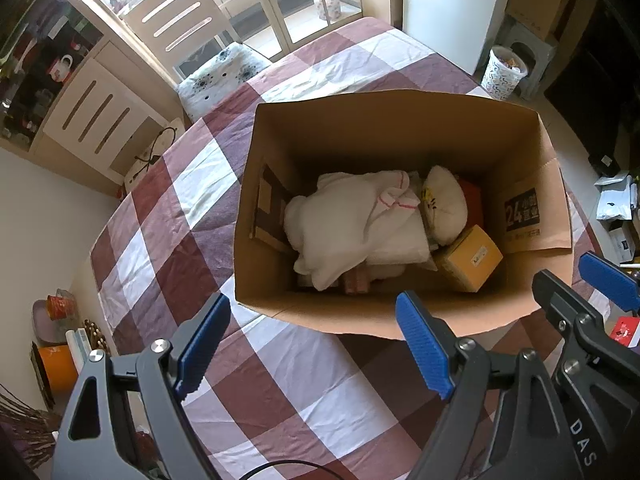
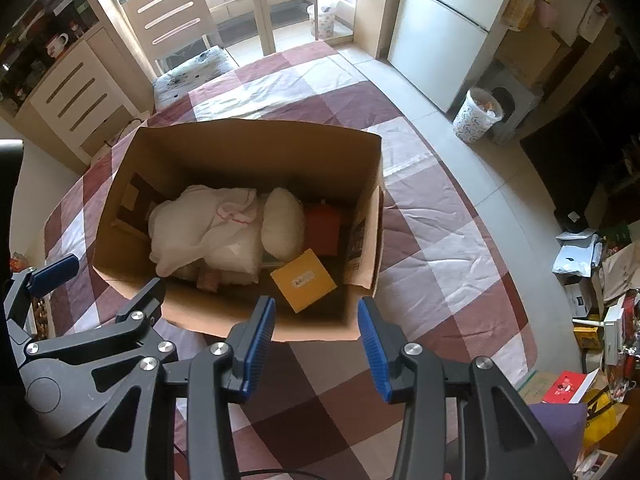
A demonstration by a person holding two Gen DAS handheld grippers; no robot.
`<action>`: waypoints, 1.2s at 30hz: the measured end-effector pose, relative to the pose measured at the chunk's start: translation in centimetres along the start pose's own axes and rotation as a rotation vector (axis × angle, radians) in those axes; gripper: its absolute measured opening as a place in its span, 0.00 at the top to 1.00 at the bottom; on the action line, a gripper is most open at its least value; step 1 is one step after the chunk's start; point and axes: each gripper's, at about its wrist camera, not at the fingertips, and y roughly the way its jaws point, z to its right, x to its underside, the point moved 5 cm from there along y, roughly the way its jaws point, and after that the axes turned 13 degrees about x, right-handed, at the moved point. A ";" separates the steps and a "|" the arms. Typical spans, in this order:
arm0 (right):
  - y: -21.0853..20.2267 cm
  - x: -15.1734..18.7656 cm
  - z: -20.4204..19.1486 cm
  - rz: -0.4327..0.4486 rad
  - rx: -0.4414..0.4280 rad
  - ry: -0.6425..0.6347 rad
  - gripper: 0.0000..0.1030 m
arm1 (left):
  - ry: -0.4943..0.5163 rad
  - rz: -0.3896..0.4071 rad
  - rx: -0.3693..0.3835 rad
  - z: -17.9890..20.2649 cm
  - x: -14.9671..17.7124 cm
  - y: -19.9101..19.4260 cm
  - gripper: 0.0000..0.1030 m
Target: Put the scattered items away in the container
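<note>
An open cardboard box (image 1: 360, 128) stands on the checked tablecloth; it also shows in the right wrist view (image 2: 248, 140). Inside lie a white cloth (image 1: 356, 224), a white plush toy (image 1: 444, 204), a yellow box (image 1: 470, 258) and a red box (image 2: 322, 228). The cloth (image 2: 200, 228), plush toy (image 2: 282, 224) and yellow box (image 2: 304, 280) show in the right wrist view too. My left gripper (image 1: 316, 340) is open and empty, just short of the box's near wall. My right gripper (image 2: 316, 344) is open and empty at the same near wall; it also shows at the right of the left wrist view (image 1: 580, 284).
The table (image 1: 168, 208) wears a maroon and white checked cloth. A chair (image 1: 224, 68) stands at the far edge. A patterned bin (image 2: 478, 114) and a white fridge (image 2: 440, 28) stand on the floor to the right. Clutter lies on the floor at the far right (image 2: 592, 320).
</note>
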 end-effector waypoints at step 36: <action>-0.4 -0.3 -0.1 0.019 0.008 -0.022 0.57 | -0.001 0.063 0.021 -0.1 -0.1 -0.2 0.13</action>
